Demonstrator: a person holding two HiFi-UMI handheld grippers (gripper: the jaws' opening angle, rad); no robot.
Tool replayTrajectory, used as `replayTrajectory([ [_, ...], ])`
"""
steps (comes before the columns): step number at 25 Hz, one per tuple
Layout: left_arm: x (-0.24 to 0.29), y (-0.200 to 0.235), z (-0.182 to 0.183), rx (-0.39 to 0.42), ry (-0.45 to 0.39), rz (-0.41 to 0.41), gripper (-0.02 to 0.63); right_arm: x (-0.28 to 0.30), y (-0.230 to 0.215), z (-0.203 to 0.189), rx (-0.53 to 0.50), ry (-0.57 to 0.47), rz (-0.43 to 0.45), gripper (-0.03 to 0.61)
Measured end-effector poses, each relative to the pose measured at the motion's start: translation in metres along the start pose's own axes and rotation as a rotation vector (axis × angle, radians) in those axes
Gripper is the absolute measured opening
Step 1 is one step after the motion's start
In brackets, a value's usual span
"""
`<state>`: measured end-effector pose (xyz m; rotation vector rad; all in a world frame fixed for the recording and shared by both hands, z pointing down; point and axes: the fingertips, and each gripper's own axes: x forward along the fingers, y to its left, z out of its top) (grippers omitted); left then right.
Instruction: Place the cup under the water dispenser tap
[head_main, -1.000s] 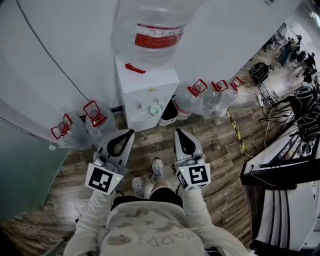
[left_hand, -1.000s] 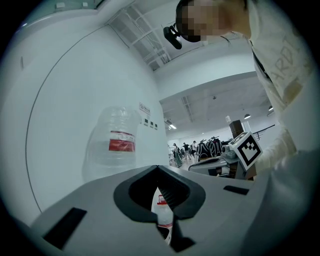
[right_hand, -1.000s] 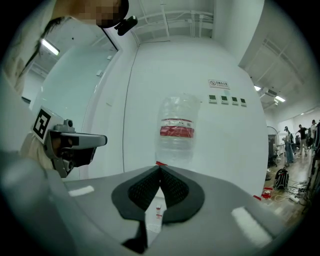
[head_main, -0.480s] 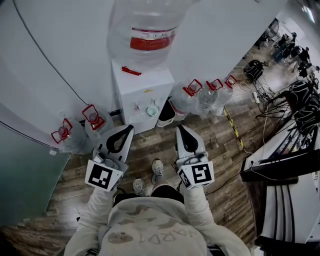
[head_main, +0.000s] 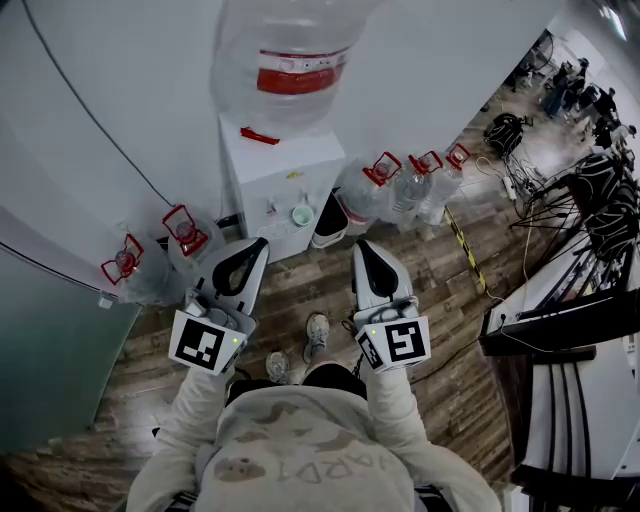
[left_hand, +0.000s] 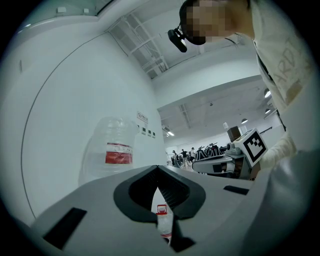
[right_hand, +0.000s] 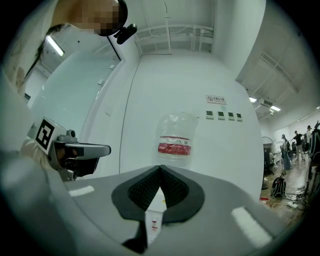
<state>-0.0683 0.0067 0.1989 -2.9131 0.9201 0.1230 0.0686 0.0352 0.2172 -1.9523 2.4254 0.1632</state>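
Wood-plank floor meets a white wall where the water dispenser stands upper centre in the head view, a small pale cup on its front ledge. It looks light and thin-walled, easily crushed or tipped, so a gentle pinch across its side seems best. Both the left gripper and right gripper, at centre, are closed and empty, well short of it.

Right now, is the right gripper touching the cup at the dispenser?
Apart. The head view shows the right gripper, jaws shut and empty, short of the cup on the water dispenser, with wood floor showing ahead of its tips.
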Motion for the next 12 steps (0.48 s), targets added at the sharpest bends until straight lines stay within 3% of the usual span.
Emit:
replayTrajectory([
  [12,0.0063,-0.0002,0.0039,-0.003,-0.017,-0.014,0.006,0.0017,-0.0009,0.0059,0.007,-0.014,-0.018,0.009],
])
